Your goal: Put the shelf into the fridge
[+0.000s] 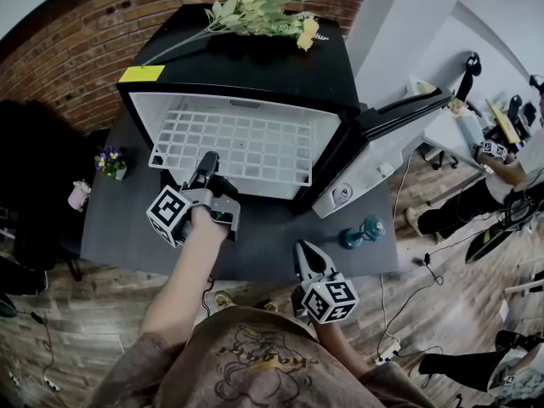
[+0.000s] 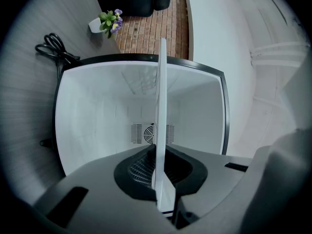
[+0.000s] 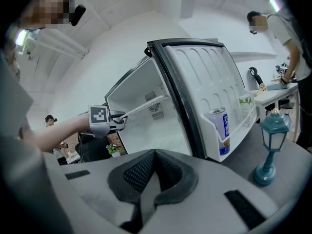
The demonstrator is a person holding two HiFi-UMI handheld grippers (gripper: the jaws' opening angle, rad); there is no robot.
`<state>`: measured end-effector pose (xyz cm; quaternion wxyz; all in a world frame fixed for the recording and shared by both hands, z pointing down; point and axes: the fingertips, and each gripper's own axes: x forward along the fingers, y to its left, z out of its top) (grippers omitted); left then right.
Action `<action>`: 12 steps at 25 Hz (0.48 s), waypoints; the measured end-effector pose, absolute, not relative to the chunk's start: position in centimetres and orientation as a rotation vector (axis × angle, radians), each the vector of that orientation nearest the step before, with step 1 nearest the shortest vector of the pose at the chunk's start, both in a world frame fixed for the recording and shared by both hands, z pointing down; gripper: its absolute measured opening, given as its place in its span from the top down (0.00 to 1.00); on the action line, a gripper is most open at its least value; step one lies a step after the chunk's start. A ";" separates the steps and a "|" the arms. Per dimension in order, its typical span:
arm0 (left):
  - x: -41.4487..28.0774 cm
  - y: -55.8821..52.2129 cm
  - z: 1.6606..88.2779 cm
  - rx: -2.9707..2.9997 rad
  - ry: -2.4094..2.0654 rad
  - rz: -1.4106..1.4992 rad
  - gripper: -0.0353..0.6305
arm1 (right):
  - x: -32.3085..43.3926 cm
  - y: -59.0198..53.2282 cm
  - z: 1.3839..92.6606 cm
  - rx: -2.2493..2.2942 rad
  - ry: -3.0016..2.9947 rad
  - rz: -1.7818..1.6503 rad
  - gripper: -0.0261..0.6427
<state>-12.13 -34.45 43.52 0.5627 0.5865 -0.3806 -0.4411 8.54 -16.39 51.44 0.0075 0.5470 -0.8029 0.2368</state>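
Note:
A black mini fridge [image 1: 255, 66] stands on a dark table [image 1: 136, 228] with its door [image 1: 382, 155] swung open to the right. A white wire shelf [image 1: 246, 147] lies level, partly inside the white cavity. My left gripper [image 1: 204, 170] is shut on the shelf's front edge, left of centre. In the left gripper view the shelf [image 2: 161, 121] shows edge-on, clamped in the left gripper [image 2: 157, 155], with the back-wall fan vent [image 2: 139, 133] behind. My right gripper [image 1: 308, 257] hangs shut and empty over the table's near edge, right of the fridge; the right gripper [image 3: 155, 155] has nothing between its fingers.
Artificial flowers [image 1: 263, 11] and a yellow note [image 1: 141, 73] lie on the fridge top. A small flower pot [image 1: 110, 161] sits left of the fridge, and a teal lamp [image 1: 364, 232] stands by the door. The door rack holds a can [image 3: 222, 128]. A person [image 1: 501, 168] works at the far right.

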 end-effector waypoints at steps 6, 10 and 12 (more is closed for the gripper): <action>-12.0 -35.3 43.4 1.385 -0.904 -1.038 0.88 | 8.5 -16.5 51.5 1.714 -2.508 0.744 0.97; -11.8 -36.2 43.3 1.389 -0.908 -1.031 0.88 | 8.5 -16.5 51.5 1.714 -2.504 0.744 0.97; -11.8 -36.7 43.3 1.387 -0.909 -1.031 0.88 | 8.5 -16.5 51.5 1.717 -2.502 0.746 0.97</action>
